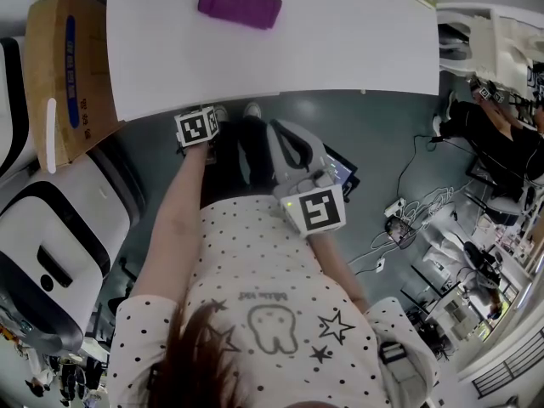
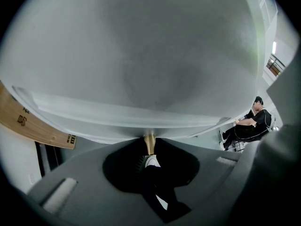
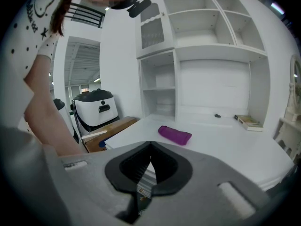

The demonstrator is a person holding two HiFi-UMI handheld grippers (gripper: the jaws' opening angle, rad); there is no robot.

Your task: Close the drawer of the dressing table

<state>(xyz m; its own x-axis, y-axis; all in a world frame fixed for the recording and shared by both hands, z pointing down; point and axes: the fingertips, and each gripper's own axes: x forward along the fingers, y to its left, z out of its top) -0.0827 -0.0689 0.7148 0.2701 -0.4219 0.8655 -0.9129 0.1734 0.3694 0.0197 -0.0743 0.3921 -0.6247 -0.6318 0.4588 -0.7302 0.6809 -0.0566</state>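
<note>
The white dressing table [image 1: 340, 49] fills the top of the head view, and no drawer sticks out past its front edge there. My left gripper [image 1: 200, 127] reaches under that edge. In the left gripper view a small brass drawer knob [image 2: 149, 143] on the white drawer front [image 2: 141, 69] sits right where the jaws converge, and the left gripper [image 2: 149, 149] is shut on it. My right gripper [image 1: 285, 138] hangs in front of the table beside my body, apart from the drawer. In its own view the right gripper [image 3: 150, 147] is shut with nothing between the jaws.
A purple pouch [image 1: 240, 7] lies on the tabletop, with white shelves [image 3: 211, 55] and a book [image 3: 248, 121] behind it. A cardboard box [image 1: 68, 66] and a white-and-black machine [image 1: 59, 245] stand at the left. Cables [image 1: 408, 219] lie on the floor at the right, and a seated person [image 2: 249, 126] is farther off.
</note>
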